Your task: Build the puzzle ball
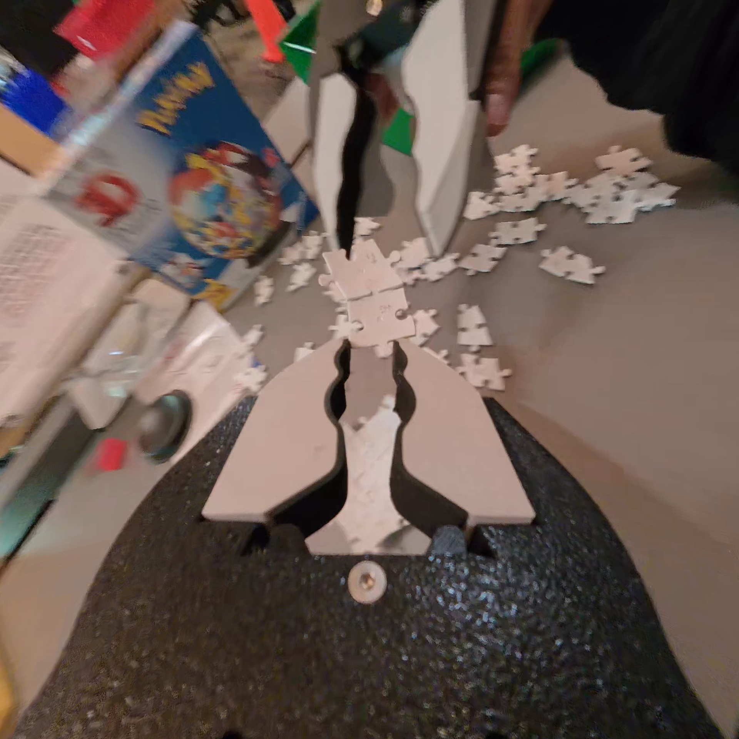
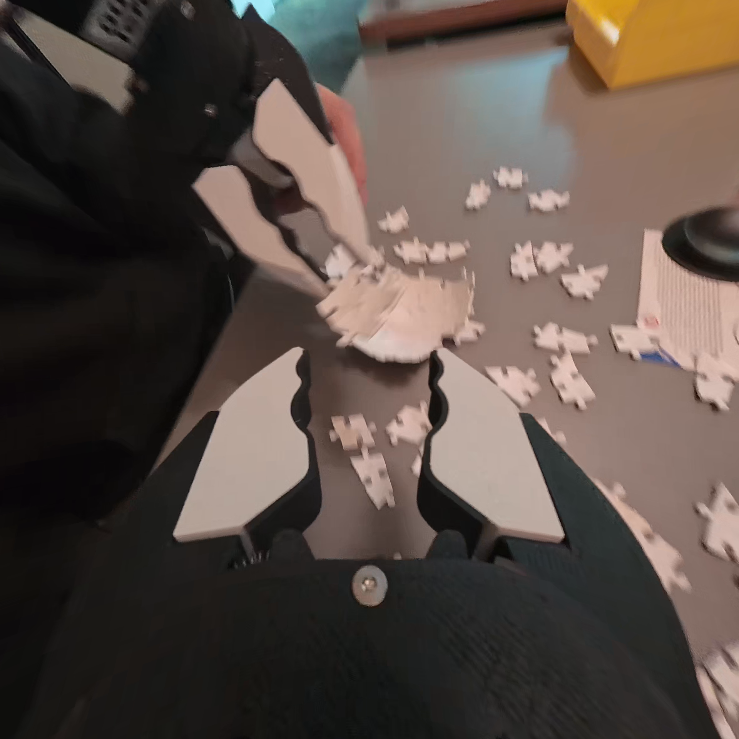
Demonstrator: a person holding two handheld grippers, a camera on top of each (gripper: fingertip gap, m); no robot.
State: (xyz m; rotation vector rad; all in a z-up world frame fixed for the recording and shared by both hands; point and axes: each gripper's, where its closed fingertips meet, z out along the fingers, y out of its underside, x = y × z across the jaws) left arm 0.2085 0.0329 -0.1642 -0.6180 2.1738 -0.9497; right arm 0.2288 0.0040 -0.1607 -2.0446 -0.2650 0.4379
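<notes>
We see the left hand-held gripper (image 1: 372,346) clamped on the near edge of a joined white puzzle section (image 1: 370,292); the right hand-held gripper (image 1: 392,248), toward twelve o'clock, stands spread beyond it; loose puzzle pieces (image 1: 568,192) litter the grey counter (image 1: 600,380) toward two o'clock; a blue box (image 1: 208,180) lies at ten o'clock.

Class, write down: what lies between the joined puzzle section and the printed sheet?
Loose white pieces, scattered on the grey table. The right wrist view shows them between the section and the sheet.
</notes>
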